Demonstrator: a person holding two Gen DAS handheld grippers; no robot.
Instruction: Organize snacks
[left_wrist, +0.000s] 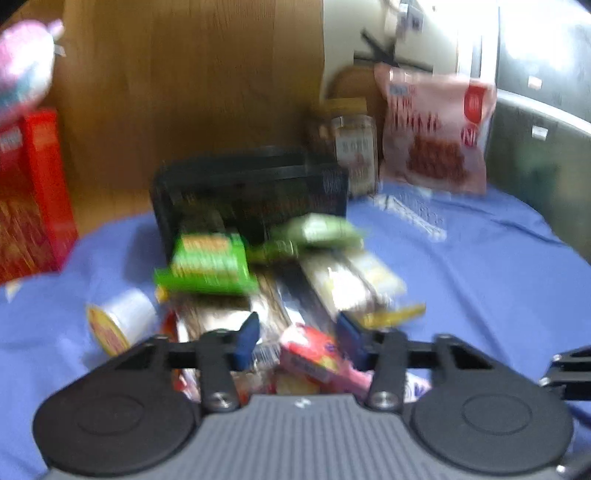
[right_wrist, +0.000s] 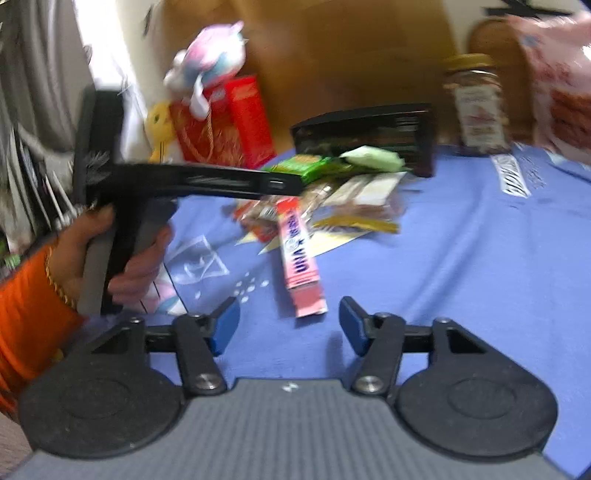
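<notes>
Both views are blurred. The left gripper (left_wrist: 299, 341) hangs over a heap of snacks (left_wrist: 280, 291) on the blue cloth (left_wrist: 480, 280), its blue fingers (left_wrist: 248, 338) spread apart with nothing clamped; a pink pack (left_wrist: 314, 354) lies between and below them, though the blur hides whether either finger touches it. At 12 o'clock from the heap stands a black basket (left_wrist: 251, 192), with a green box (left_wrist: 207, 264) and a pale green pouch (left_wrist: 317, 230) lying at its front. A small tub (left_wrist: 118, 321) lies on its side at 9 o'clock from the heap. At 10 o'clock a red box (left_wrist: 33, 199) stands upright, a plush toy (left_wrist: 26, 62) above it. At 1 o'clock from the basket are a jar (left_wrist: 351, 147) and a pink bag (left_wrist: 436, 129), both upright against the wall. In the right wrist view the right gripper (right_wrist: 290, 326) also has its fingers (right_wrist: 352, 325) apart and empty, hovering above the cloth. A long pink box (right_wrist: 301, 254) lies just ahead at 12 o'clock, its near end between the fingertips in the view but apart from them. The left hand (right_wrist: 110, 251) grips the other tool's handle at 9 o'clock, its arm reaching toward the heap.
</notes>
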